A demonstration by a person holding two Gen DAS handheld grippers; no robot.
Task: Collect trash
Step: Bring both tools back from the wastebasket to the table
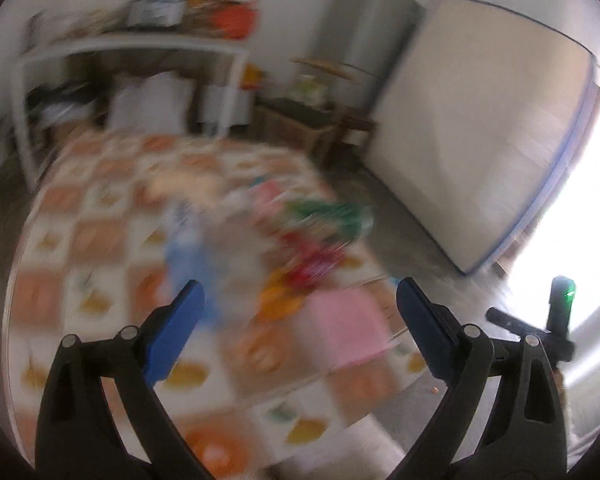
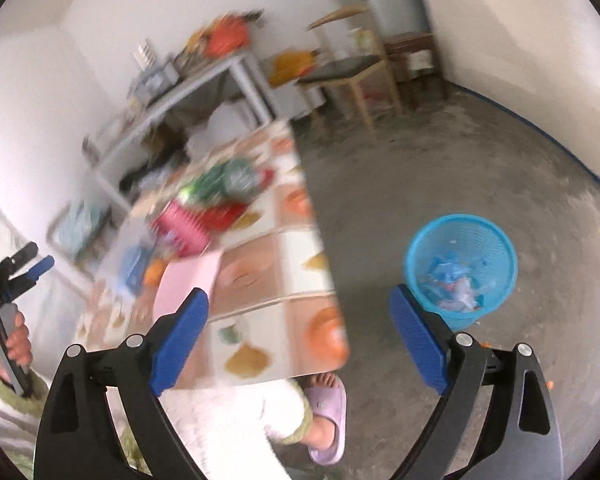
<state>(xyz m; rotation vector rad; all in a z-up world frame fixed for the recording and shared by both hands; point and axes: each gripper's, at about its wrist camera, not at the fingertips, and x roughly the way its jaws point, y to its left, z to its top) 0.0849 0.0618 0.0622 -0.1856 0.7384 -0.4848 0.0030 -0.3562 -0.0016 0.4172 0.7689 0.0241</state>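
Both handheld grippers hang above a table (image 2: 296, 240) covered in an orange-and-white patterned cloth, each with its blue-padded jaws spread wide apart and nothing between them. The left gripper (image 1: 300, 300) looks down across the tabletop, where a blurred heap of trash (image 1: 312, 232) sits near the middle: green, red and orange wrappers with something blue and pale to their left, none sharp enough to name. A pink rectangular sheet (image 1: 344, 320) lies flat on the cloth just in front of the heap, near the table's right edge. The right gripper (image 2: 298, 300) hangs over the table's near corner, with the same heap (image 2: 216, 196) seen further back on the cloth beside a pink ribbed object (image 2: 182, 228) that is too blurred to identify, and the pink sheet (image 2: 188, 280) just behind its left finger. On the bare concrete floor to the right of the table, well apart from the heap, stands a blue mesh wastebasket (image 2: 460, 264) with scraps of blue and pale litter already in its bottom. At the left edge of the right wrist view a hand (image 2: 16, 344) grips the handle of the other gripper. Below the table edge a foot in a lilac slipper (image 2: 328, 420) rests on the floor. A white shelving table (image 1: 132, 48) loaded with clutter, a wooden chair (image 2: 352, 68) and a grey refrigerator (image 1: 364, 32) line the far wall
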